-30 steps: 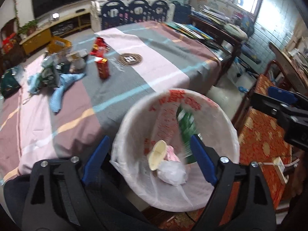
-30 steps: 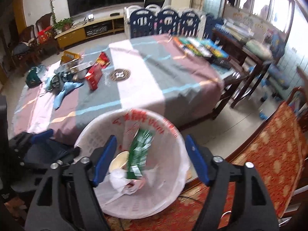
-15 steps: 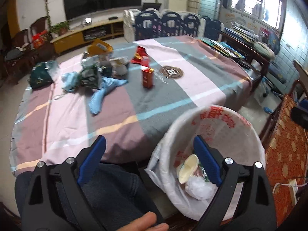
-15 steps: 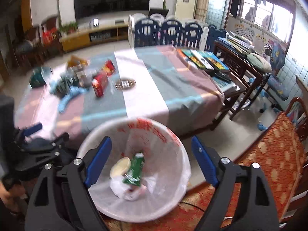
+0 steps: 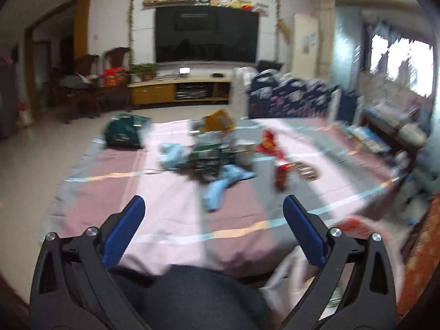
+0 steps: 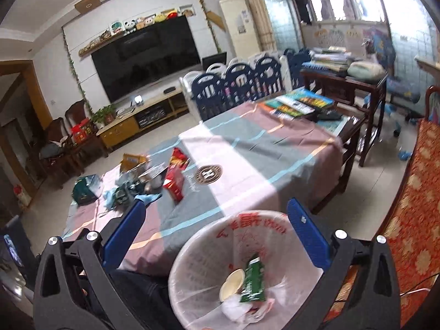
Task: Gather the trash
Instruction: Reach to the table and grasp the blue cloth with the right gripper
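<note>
A white bin [image 6: 192, 250] lined with a clear bag stands by the table's near edge. Inside lie a green packet [image 6: 253, 282], a paper cup [image 6: 232, 284] and crumpled wrap. My right gripper [image 6: 216, 214] hovers over the bin, its jaws opening wide with nothing between them. My left gripper [image 5: 213, 209] points across the table at a blurred litter pile: a green packet [image 5: 206, 158], blue cloths [image 5: 220, 188], a red carton [image 5: 282, 174]. Its jaws are opening too, with nothing held. The bin's rim [image 5: 354, 224] shows at that view's lower right.
A striped cloth covers the table [image 6: 247, 148]. On it lie a dark green bag [image 6: 84, 189], a yellow packet [image 6: 132, 161], a round coaster [image 6: 207, 174] and books [image 6: 299, 104]. A red patterned chair [image 6: 412, 206] stands right of the bin. A person's dark trouser leg [image 5: 192, 297] sits below.
The green packet has dropped from above the bin to rest inside it. My left gripper swung left, from over the bin to face the table. Both grippers' jaws widened.
</note>
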### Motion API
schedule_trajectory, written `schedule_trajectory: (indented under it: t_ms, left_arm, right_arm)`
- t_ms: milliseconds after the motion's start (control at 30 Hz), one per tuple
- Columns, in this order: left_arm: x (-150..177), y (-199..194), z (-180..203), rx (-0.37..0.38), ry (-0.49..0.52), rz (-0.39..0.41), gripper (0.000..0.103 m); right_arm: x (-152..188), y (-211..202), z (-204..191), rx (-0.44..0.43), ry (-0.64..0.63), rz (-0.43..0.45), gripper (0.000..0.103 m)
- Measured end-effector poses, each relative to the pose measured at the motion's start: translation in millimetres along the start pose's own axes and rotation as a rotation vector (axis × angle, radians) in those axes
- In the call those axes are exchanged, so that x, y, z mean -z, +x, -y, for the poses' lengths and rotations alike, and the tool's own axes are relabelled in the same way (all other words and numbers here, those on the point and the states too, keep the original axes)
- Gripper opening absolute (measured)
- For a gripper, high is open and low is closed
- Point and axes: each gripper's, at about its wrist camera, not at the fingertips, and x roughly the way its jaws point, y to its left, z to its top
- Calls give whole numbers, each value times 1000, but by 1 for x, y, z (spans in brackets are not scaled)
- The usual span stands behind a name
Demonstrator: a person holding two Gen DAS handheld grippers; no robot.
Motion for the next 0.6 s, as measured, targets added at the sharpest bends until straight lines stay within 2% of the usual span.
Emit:
schedule_trajectory:
  t_ms: [33, 67, 133, 200, 300, 367, 400, 433, 467, 500, 533, 600]
  left_arm:
    - [0, 3, -1, -64, 29, 3, 100]
    - [1, 6, -5, -92, 48, 16, 100]
    - [-1, 13, -17, -65, 28, 2, 100]
    - [-6, 25, -38, -32, -53, -27, 100]
    - [-16, 46, -80, -11, -242, -67, 100]
    - [-22, 67, -109, 1, -378, -115, 95]
    - [-24, 78, -119, 21, -404, -154, 89]
    - [-28, 92, -129, 33, -421, -187, 80]
    - [-28, 102, -134, 21, -427, -203, 75]
    - [-29, 113, -140, -10, -427, -214, 68]
    - [-28, 121, -143, -33, -425, -219, 65]
    - [-23, 137, -152, -77, -418, -232, 65]
  right_arm:
    - [1, 5, -5, 6, 0, 1, 100]
    - [3, 7, -8, 22, -7, 8, 100]
    - [6, 14, -20, 59, -29, 32, 100]
    - [8, 25, -33, 71, -54, 37, 100]
    - [9, 51, -56, 47, -132, -24, 100]
    - [12, 69, -73, 40, -217, -59, 100]
    - [15, 80, -83, 39, -250, -81, 99]
    - [17, 90, -88, 31, -264, -107, 92]
    - [20, 102, -94, 12, -269, -146, 78]
    - [22, 116, -99, -7, -262, -198, 71]
    - [22, 131, -104, -20, -250, -245, 62]
    - [22, 159, -118, -64, -230, -310, 60]
